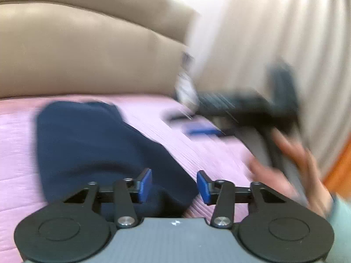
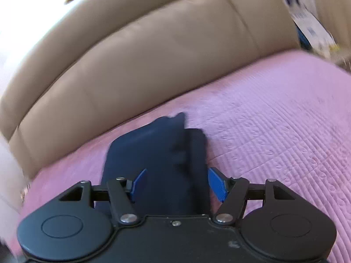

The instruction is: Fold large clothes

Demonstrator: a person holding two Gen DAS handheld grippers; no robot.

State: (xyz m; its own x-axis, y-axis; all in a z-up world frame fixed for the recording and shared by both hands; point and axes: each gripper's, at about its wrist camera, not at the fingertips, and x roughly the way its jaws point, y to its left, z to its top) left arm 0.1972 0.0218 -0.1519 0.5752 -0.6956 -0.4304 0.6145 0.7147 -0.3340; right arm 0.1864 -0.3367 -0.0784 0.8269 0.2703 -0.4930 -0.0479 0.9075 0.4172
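Observation:
A dark navy garment (image 1: 98, 144) lies folded in a long strip on the pink quilted bedspread (image 1: 197, 149). My left gripper (image 1: 174, 185) is open and empty just above the garment's near right end. In the right wrist view the same garment (image 2: 158, 160) runs away from the camera, with a fold sticking up at its far end. My right gripper (image 2: 176, 184) is open and empty, its blue pads either side of the garment's near end. The right gripper also shows blurred in the left wrist view (image 1: 206, 127), held by a hand (image 1: 291, 168).
A beige padded headboard (image 2: 153, 50) runs along the far edge of the bed. A white curtain (image 1: 274, 32) hangs at the right. A printed bag or package (image 2: 307, 15) sits at the bed's far right corner. Pink bedspread (image 2: 274, 120) stretches to the right of the garment.

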